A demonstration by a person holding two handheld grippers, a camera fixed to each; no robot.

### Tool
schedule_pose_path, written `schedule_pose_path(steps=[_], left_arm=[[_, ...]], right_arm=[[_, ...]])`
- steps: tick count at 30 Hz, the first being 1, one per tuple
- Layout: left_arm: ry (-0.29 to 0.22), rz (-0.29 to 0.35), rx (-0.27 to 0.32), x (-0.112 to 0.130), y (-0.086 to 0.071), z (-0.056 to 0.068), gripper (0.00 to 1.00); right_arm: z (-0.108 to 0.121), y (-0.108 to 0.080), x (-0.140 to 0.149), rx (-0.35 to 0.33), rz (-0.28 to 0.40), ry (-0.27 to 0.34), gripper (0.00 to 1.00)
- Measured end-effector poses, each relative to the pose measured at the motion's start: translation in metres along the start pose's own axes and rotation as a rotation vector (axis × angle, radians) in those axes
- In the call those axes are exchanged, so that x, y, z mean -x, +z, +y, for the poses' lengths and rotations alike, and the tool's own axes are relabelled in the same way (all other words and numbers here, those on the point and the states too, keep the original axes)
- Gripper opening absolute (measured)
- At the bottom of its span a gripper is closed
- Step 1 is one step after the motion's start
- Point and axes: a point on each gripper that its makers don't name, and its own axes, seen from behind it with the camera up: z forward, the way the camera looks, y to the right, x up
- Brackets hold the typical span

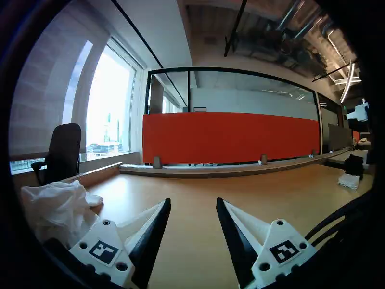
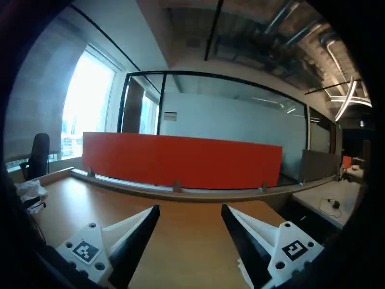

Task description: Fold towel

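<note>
The left gripper (image 1: 193, 201) hangs over the light wooden desk (image 1: 202, 188) with its two white fingers spread and nothing between them. The right gripper (image 2: 190, 208) is also spread and empty. One crumpled white bundle (image 1: 57, 209) lies at the desk's left edge; whether it is cloth or plastic is unclear. One folded white towel (image 1: 349, 181) sits far right, partly cut off, under a dark object (image 1: 354, 164) too small to identify. One black office chair (image 1: 62, 154) stands by the window.
</note>
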Motion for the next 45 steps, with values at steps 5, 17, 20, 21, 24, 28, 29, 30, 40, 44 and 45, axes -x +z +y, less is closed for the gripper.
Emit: schedule_pose_path(steps=[5, 17, 20, 21, 24, 28, 29, 30, 40, 44, 45], left_arm=[[0.001, 0.0, 0.0, 0.001, 0.0, 0.0, 0.69], [0.0, 0.001, 0.0, 0.004, 0.001, 0.001, 0.69], [0.0, 0.001, 0.0, 0.004, 0.001, 0.001, 0.69], [0.0, 0.001, 0.0, 0.004, 0.001, 0.001, 0.69], [-0.001, 0.001, 0.0, 0.004, 0.001, 0.001, 0.69], [-0.001, 0.001, 0.0, 0.004, 0.002, 0.001, 0.69], [-0.001, 0.001, 0.0, 0.005, 0.002, 0.001, 0.69], [-0.001, 0.001, 0.0, 0.005, 0.002, 0.001, 0.69], [-0.001, 0.002, 0.0, 0.005, 0.001, 0.001, 0.69], [-0.001, 0.002, 0.0, 0.005, 0.002, 0.001, 0.69], [-0.001, 0.002, 0.0, 0.005, 0.002, 0.001, 0.69]], right_arm=[[0.004, 0.001, 0.003, -0.005, 0.015, -0.01, 0.99], [0.018, 0.01, 0.027, -0.019, 0.064, 0.036, 0.99], [0.02, 0.01, 0.039, -0.021, 0.064, 0.063, 0.99], [0.021, 0.01, 0.043, -0.022, 0.064, 0.069, 0.99], [0.024, 0.009, 0.056, -0.025, 0.062, 0.083, 0.99], [0.029, 0.007, 0.072, -0.022, 0.06, 0.095, 0.99], [0.03, 0.007, 0.075, -0.022, 0.06, 0.099, 0.99], [0.031, 0.006, 0.078, -0.022, 0.061, 0.101, 0.99], [0.04, 0.008, 0.107, -0.004, 0.064, 0.099, 0.99], [0.037, 0.007, 0.117, -0.014, 0.065, 0.105, 0.99], [0.036, 0.008, 0.118, -0.017, 0.064, 0.109, 0.99]])
